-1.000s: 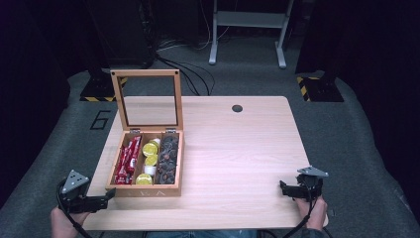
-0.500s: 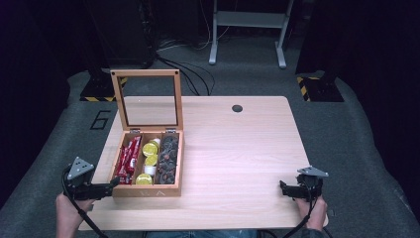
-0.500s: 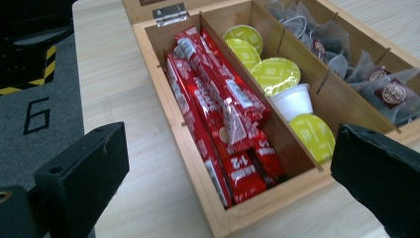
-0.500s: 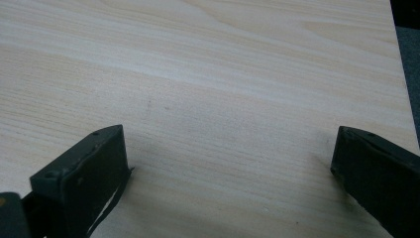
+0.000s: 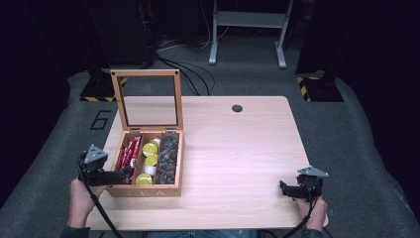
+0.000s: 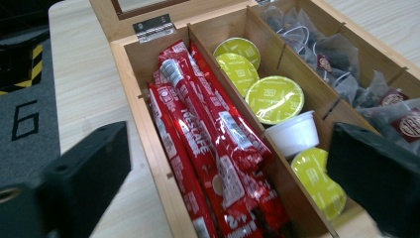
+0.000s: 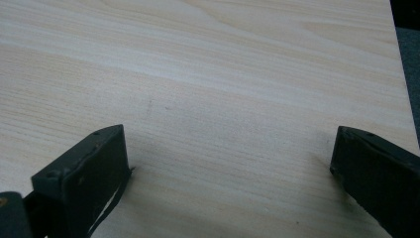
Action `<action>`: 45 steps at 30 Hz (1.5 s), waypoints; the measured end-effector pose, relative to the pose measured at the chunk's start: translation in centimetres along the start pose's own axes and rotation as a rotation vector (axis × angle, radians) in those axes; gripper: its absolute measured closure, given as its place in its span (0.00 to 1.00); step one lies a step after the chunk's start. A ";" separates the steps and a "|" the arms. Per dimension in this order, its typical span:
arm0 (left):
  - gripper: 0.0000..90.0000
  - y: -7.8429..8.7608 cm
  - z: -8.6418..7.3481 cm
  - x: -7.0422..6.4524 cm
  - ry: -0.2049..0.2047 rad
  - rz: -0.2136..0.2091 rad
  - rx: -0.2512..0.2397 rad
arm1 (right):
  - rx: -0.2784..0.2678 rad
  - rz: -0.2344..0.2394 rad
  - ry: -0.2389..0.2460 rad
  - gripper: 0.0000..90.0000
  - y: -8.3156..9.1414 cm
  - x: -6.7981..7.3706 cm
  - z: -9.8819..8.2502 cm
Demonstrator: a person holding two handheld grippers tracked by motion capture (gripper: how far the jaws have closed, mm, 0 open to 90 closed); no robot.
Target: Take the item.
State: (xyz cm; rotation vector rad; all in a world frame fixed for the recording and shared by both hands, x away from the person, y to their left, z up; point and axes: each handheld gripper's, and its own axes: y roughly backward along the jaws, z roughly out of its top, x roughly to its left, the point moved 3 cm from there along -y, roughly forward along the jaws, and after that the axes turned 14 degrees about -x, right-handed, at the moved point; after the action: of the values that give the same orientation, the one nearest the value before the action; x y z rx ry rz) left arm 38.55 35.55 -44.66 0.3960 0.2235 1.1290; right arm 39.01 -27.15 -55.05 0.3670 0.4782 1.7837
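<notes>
Left fingers: the left gripper point(image 5: 124, 173) is hovering over the left compartment of the tea box, its two black fingers point(image 6: 84, 173) standing wide apart with nothing between the pads; they have just been closing a little, yet they are remaining released.
Beneath the left fingers: the red stick sachets point(image 6: 208, 148) are lying lengthwise in a loose pile, filling the left compartment and resting against its outer wall.
Middle compartment: the yellow-lidded capsules point(image 6: 274, 99) are sitting in a row; one white capsule point(image 6: 293, 133) is lying on its side between two of them.
Right compartment: the dark tea bags point(image 6: 341, 64) are lying heaped in clear wrappers, partly behind the far finger in the left gripper view.
Tea box: the wooden tea box point(image 5: 148, 191) is standing at the left front of the tabletop, its glass-paned lid point(image 5: 148, 101) standing upright on two hinges at the back wall.
Left hand: the left hand point(image 5: 81, 191) is gripping the tool just outside the box's left wall, a cable trailing toward the near edge.
Right fingers: the right gripper point(image 5: 283, 189) is resting low near the front right corner, well apart from the box; its fingers point(image 7: 81, 178) are standing released over bare wood, grasping nothing.
Right hand: the right hand point(image 5: 313, 210) is holding the tool at the near edge.
Tabletop: the pale wooden tabletop point(image 5: 237, 148) is carrying a round dark grommet point(image 5: 237, 108) near its far edge.
</notes>
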 end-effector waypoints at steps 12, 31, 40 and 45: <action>0.43 -2.8 0.4 0.7 0.009 0.054 0.038 | -0.002 0.000 -0.001 0.01 0.0 0.0 0.0; 0.74 -4.4 -0.3 1.1 0.027 0.081 0.081 | -0.002 0.005 0.004 0.01 0.0 0.0 0.0; 0.79 -4.6 -0.7 1.0 0.035 0.086 0.092 | -0.002 0.005 0.004 0.01 0.0 0.0 0.0; 0.81 -4.6 -0.8 0.7 0.033 0.099 0.088 | -0.002 0.005 0.004 0.01 0.0 0.0 0.0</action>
State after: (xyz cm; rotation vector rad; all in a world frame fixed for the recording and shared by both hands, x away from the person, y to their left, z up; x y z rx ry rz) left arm 42.39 34.67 -47.28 0.4714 0.2859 1.2260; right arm 38.98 -27.17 -55.06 0.3632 0.4785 1.7902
